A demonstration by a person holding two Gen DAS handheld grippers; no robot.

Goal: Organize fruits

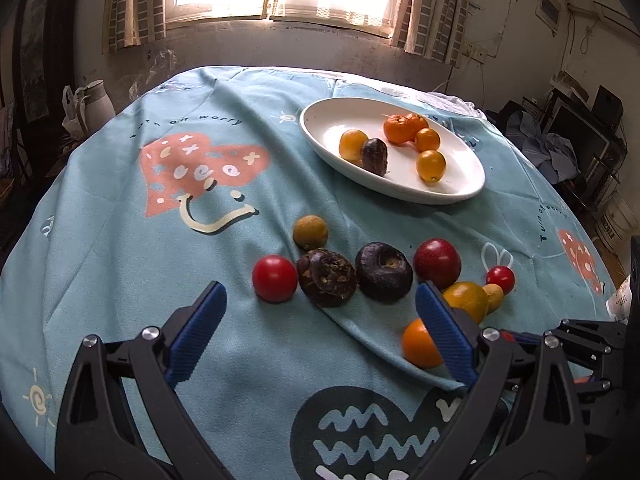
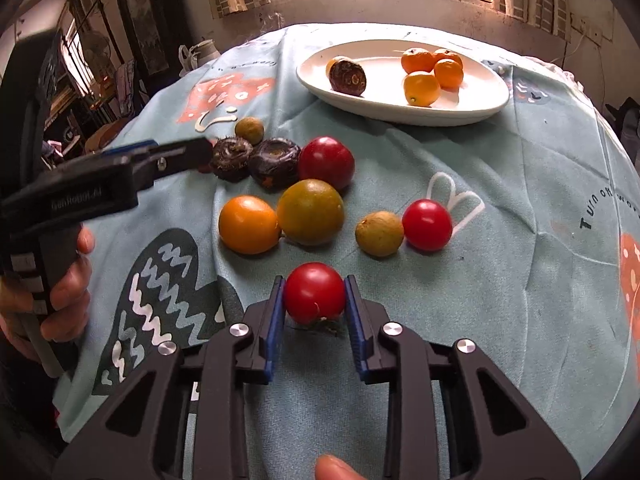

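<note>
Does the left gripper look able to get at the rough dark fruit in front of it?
Probably yes: the left gripper is open, and the rough dark fruit lies just ahead between its fingers. The red tomato and smoother dark fruit crowd either side, though.

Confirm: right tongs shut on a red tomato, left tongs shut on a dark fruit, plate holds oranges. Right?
Not quite. The left tongs are open and hold nothing, as the left wrist view shows. The right tongs do grip the red tomato, and the plate holds oranges.
</note>
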